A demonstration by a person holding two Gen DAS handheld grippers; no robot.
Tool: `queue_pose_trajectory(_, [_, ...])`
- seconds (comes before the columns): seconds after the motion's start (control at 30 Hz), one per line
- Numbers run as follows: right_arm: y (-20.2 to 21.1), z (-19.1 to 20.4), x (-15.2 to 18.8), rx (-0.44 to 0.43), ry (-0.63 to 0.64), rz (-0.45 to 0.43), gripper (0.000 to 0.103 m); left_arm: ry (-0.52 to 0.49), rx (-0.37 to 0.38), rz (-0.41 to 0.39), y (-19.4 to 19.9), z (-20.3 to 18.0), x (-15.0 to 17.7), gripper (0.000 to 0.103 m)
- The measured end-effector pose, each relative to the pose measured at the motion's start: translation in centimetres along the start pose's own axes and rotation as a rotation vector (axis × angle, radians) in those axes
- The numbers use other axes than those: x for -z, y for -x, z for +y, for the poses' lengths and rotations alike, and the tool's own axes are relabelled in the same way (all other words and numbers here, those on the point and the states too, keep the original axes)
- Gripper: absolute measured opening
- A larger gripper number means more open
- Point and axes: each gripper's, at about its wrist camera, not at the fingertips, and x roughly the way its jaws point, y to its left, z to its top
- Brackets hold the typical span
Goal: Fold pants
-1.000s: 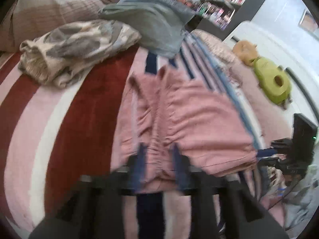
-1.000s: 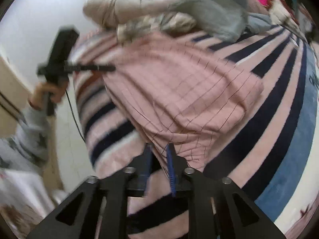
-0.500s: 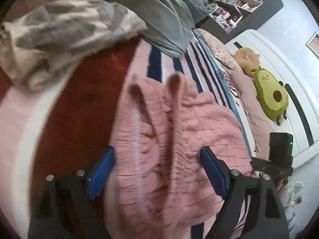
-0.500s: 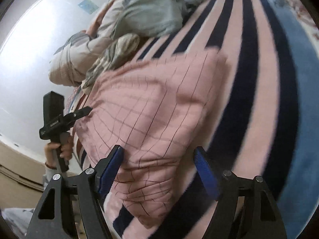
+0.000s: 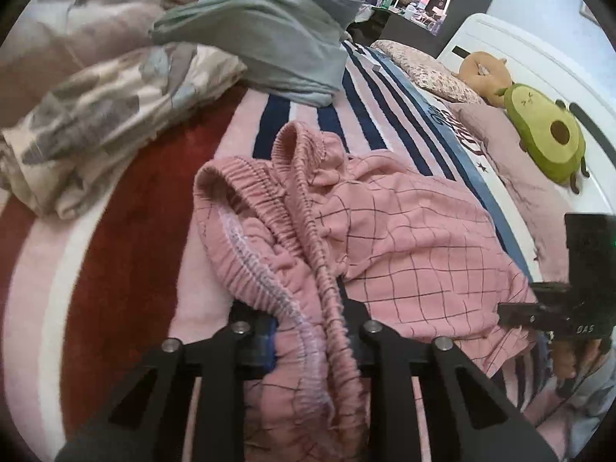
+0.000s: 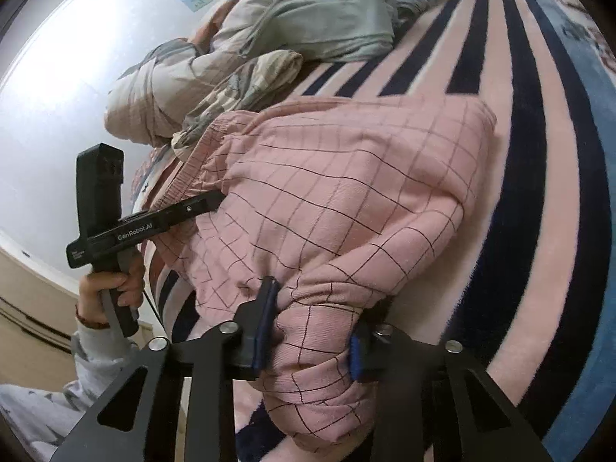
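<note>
Pants (image 5: 385, 231) bunched on bed (image 5: 115, 269), both tools clamped

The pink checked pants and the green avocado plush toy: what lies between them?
Only striped blanket separates the pants from the toy, per left wrist view.

Bed (image 5: 127, 254) spread with a blanket striped pink, red, white and navy. On it: crumpled pink checked pants (image 5: 385, 238) mid-bed, a grey garment (image 5: 277, 38) and a patterned quilt (image 5: 104, 115) further back. Near the headboard, an avocado plush (image 5: 546, 131) and what looks like a brown plush (image 5: 481, 73)
</note>
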Motion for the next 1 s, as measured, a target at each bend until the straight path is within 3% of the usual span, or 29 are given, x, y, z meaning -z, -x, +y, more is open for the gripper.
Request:
queue_pose_trajectory(0.23, [0.7, 1.2, 0.2, 0.017, 0.024, -0.018, 0.019, -0.021, -0.012, -0.042, 2.0, -0.1, 0.4, 0.017])
queue_pose_trajectory(0.43, [-0.2, 3.5, -0.5, 0.005, 0.042, -0.031, 0.017, 0.038, -0.016, -0.077, 3.9, 3.0, 0.9, 0.016])
queue_pose_trajectory(0.6, [-3.2, 8.6, -1.9, -0.032, 0.131, -0.006, 0.015, 0.107, -0.099, -0.130, 7.3, 7.6, 1.4, 0.016])
queue_pose_trajectory(0.83, [-9.4, 17.7, -3.9, -0.088, 0.271, 0.014, 0.014, 0.177, -0.287, -0.215, 12.8, 15.2, 1.6, 0.015])
queue_pose_trajectory(1.0, [-13.3, 22.7, -4.5, -0.086, 0.352, 0.012, 0.014, 0.226, -0.338, -0.221, 13.6, 19.7, 1.4, 0.015])
